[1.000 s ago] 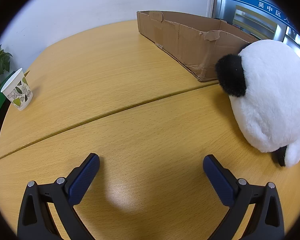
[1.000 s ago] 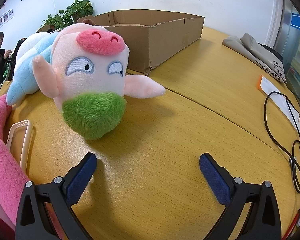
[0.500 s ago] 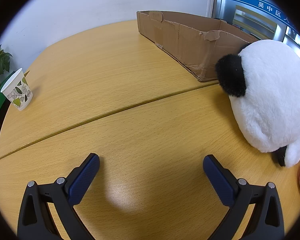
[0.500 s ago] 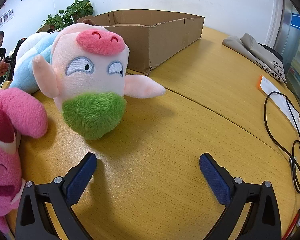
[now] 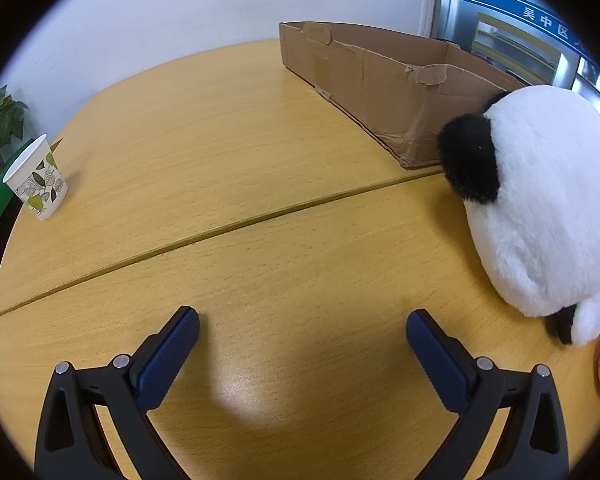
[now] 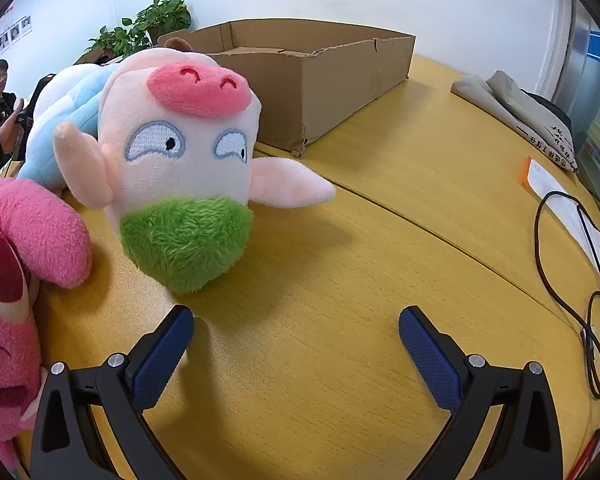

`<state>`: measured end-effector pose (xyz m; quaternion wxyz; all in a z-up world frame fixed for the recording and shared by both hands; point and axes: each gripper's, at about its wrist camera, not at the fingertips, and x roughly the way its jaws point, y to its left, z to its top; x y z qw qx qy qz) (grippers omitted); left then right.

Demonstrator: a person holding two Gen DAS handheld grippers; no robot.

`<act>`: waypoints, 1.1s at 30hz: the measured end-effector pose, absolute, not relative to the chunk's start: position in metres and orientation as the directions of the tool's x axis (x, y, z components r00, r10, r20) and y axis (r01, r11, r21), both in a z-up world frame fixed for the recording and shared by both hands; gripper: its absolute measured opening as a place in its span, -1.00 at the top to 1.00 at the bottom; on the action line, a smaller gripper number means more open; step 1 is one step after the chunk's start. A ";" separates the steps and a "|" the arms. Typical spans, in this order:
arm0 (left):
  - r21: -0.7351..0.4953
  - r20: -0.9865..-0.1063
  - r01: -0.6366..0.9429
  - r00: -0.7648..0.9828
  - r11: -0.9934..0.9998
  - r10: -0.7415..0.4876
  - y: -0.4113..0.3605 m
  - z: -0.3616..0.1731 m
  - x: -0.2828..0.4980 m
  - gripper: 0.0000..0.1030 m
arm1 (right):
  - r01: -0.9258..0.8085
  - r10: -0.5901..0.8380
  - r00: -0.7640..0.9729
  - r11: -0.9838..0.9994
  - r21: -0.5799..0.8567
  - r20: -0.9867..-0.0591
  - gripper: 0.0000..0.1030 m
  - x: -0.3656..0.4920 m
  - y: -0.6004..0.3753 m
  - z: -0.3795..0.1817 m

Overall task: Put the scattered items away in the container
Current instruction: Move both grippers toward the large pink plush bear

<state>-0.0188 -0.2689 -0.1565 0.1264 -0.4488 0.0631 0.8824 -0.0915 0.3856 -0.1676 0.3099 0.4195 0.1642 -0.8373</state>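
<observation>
Cardboard box [image 5: 384,80] stands at the upper right of the left wrist view, touching a black-and-white panda plush [image 5: 548,208] at the right edge; only this view shows a leaf-printed paper cup [image 5: 36,184] at far left. Blue signage behind bears "吴中区", possibly more beyond the frame. The right wrist view alone shows a pink pig plush [image 6: 180,160] left of centre, just ahead of the left finger. Left gripper [image 5: 302,328] and right gripper [image 6: 296,324] fingers spread wide over the counter [image 5: 220,160], holding nothing.
</observation>
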 end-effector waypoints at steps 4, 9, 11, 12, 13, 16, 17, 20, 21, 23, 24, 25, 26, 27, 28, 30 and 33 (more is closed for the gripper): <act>-0.001 -0.810 -0.197 -0.575 -0.980 0.117 -0.263 -0.158 -0.012 -1.00 | 0.632 -0.364 -0.469 -0.775 -0.017 -0.805 -1.00 -0.094 0.382 -0.168; -0.021 -0.775 -0.123 -0.625 -0.992 0.094 -0.249 -0.144 0.018 -0.99 | 0.575 -0.329 -0.494 -0.818 -0.019 -0.805 -1.00 -0.095 0.377 -0.167; -0.026 -0.727 -0.095 -0.681 -0.995 0.084 -0.237 -0.121 0.042 -0.99 | 0.554 -0.306 -0.488 -0.833 -0.019 -0.818 -1.00 -0.090 0.379 -0.166; -0.031 -0.696 -0.087 -0.713 -0.996 0.084 -0.231 -0.107 0.055 -0.99 | 0.550 -0.296 -0.473 -0.835 -0.015 -0.830 -1.00 -0.088 0.381 -0.166; -0.042 -0.666 -0.081 -0.740 -0.996 0.088 -0.222 -0.093 0.068 -0.99 | 0.535 -0.283 -0.469 -0.845 -0.014 -0.837 -1.00 -0.084 0.383 -0.165; -0.055 -0.612 -0.068 -0.786 -0.996 0.087 -0.199 -0.062 0.106 -0.99 | 0.445 -0.231 -0.464 -0.895 0.000 -0.855 -1.00 -0.068 0.398 -0.163; -0.060 -0.589 -0.058 -0.804 -0.997 0.082 -0.188 -0.052 0.117 -0.99 | 0.430 -0.236 -0.456 -0.903 0.020 -0.858 -1.00 -0.060 0.404 -0.162; -0.074 -0.562 -0.039 -0.824 -0.997 0.074 -0.155 -0.034 0.137 -0.99 | 0.375 -0.234 -0.495 -0.926 0.038 -0.837 -0.95 -0.030 0.422 -0.146; -0.073 -0.560 -0.035 -0.826 -0.997 0.070 -0.146 -0.029 0.144 -0.99 | 0.362 -0.232 -0.528 -0.932 0.031 -0.817 -0.95 -0.014 0.428 -0.135; -0.086 -0.546 -0.038 -0.834 -0.996 0.078 -0.131 -0.018 0.159 -0.99 | 0.333 -0.237 -0.591 -0.942 0.034 -0.771 -0.95 0.015 0.440 -0.110; -0.090 -0.544 -0.044 -0.834 -0.995 0.086 -0.125 -0.012 0.168 -0.99 | 0.317 -0.246 -0.621 -0.947 0.049 -0.744 -0.95 0.030 0.446 -0.095; -0.089 -0.543 -0.048 -0.835 -0.995 0.089 -0.119 -0.007 0.176 -0.99 | 0.304 -0.261 -0.647 -0.950 0.071 -0.717 -0.96 0.046 0.451 -0.080; -0.084 -0.539 -0.049 -0.838 -0.995 0.087 -0.111 -0.003 0.184 -0.99 | 0.301 -0.281 -0.672 -0.949 0.095 -0.685 -1.00 0.064 0.455 -0.063; -0.079 -0.529 -0.049 -0.845 -0.996 0.084 -0.103 0.004 0.191 -0.99 | 0.309 -0.302 -0.691 -0.945 0.110 -0.657 -1.00 0.080 0.456 -0.049; -0.079 -0.523 -0.052 -0.848 -0.996 0.086 -0.098 0.006 0.197 -0.99 | 0.320 -0.312 -0.706 -0.941 0.107 -0.636 -1.00 0.096 0.453 -0.036; -0.090 -0.516 -0.061 -0.851 -0.994 0.099 -0.087 0.013 0.208 -0.99 | 0.334 -0.292 -0.738 -0.942 0.046 -0.608 -1.00 0.129 0.435 -0.016; -0.172 -0.527 -0.060 -0.838 -0.983 0.143 -0.074 0.018 0.222 -0.99 | 0.364 -0.276 -0.785 -0.930 -0.052 -0.554 -1.00 0.165 0.404 -0.003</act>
